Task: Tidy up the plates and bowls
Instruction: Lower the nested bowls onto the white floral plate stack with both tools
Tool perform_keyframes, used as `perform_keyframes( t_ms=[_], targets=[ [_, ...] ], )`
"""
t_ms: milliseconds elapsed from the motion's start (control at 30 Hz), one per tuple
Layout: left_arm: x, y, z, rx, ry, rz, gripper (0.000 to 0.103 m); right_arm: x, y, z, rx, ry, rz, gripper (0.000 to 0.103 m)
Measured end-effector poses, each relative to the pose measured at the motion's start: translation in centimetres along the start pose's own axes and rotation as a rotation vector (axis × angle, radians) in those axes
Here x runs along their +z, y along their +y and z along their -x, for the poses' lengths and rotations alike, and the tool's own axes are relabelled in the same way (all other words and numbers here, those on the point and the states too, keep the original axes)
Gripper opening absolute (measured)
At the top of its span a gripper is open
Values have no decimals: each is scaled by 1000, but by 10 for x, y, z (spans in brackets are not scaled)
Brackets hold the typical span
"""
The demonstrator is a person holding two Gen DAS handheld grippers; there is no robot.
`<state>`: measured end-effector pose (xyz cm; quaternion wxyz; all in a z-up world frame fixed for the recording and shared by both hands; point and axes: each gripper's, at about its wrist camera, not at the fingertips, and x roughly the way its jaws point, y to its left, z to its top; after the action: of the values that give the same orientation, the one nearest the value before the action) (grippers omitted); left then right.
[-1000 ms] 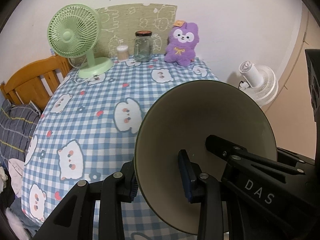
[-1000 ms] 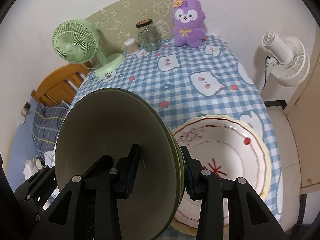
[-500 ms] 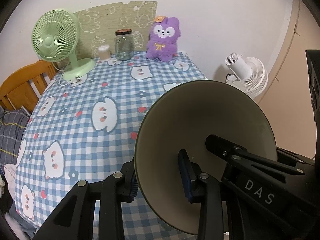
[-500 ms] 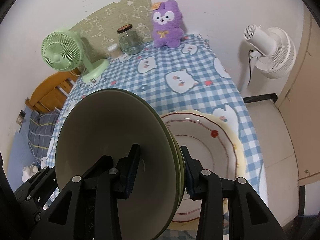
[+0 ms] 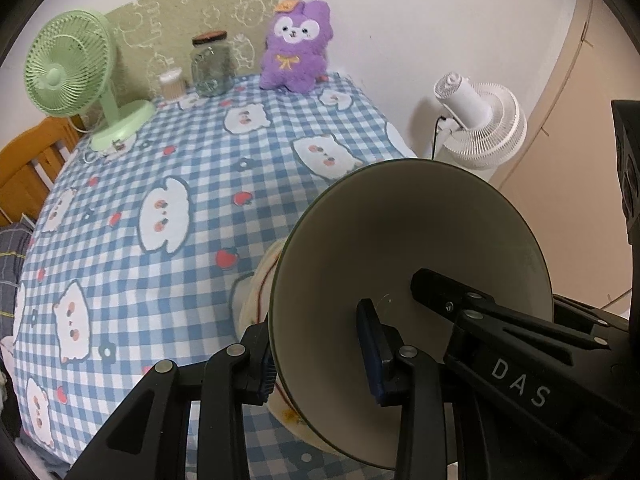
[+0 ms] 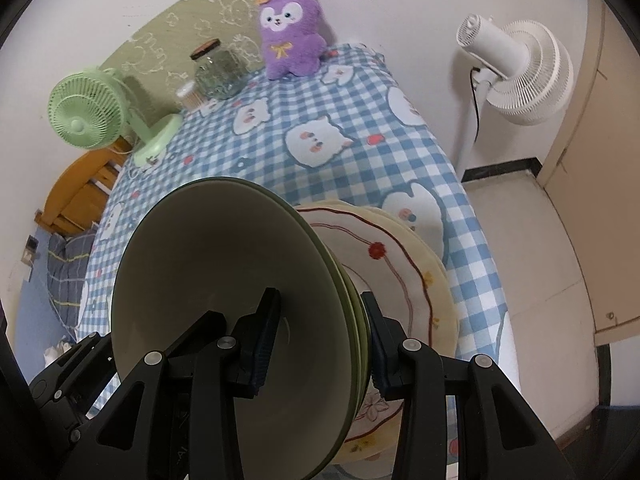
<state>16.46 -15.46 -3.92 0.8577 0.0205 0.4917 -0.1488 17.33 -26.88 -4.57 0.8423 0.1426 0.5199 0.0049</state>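
Note:
A stack of olive-green bowls (image 5: 412,248) hangs tilted over the checked tablecloth, gripped at opposite rims. My left gripper (image 5: 318,356) is shut on its near rim, one pad inside and one outside. My right gripper (image 6: 320,340) is shut on the opposite rim of the green bowls (image 6: 224,280). The right gripper's finger (image 5: 500,340) shows inside the bowl in the left wrist view. Just beneath and beside the bowls lies a stack of cream plates (image 6: 400,264) with red lines and flowers; their edge (image 5: 256,292) peeks out in the left wrist view.
A green desk fan (image 5: 68,76), a small container (image 5: 172,84), a glass jar (image 5: 210,64) and a purple plush toy (image 5: 296,48) stand along the table's far edge. A white floor fan (image 6: 516,68) stands beyond the table's right side. A wooden frame (image 5: 24,160) is at left.
Both grippers have carried the green bowls rightward and a little lower, over the cream plates. The plates' edge now shows in the left wrist view. The grips are unchanged.

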Motion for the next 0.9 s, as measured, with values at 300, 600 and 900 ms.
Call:
perform_keyframes(
  t_ms=[300, 600, 900],
  targets=[
    [7, -5, -10, 7, 6, -17, 33, 6, -9, -11, 10, 22, -20, 43],
    [10, -7, -12, 2, -5, -30, 35, 10, -12, -14, 15, 20, -41, 45],
    [8, -4, -12, -31, -7, -10, 46, 7, -13, -11, 31, 1, -48, 49]
  ],
)
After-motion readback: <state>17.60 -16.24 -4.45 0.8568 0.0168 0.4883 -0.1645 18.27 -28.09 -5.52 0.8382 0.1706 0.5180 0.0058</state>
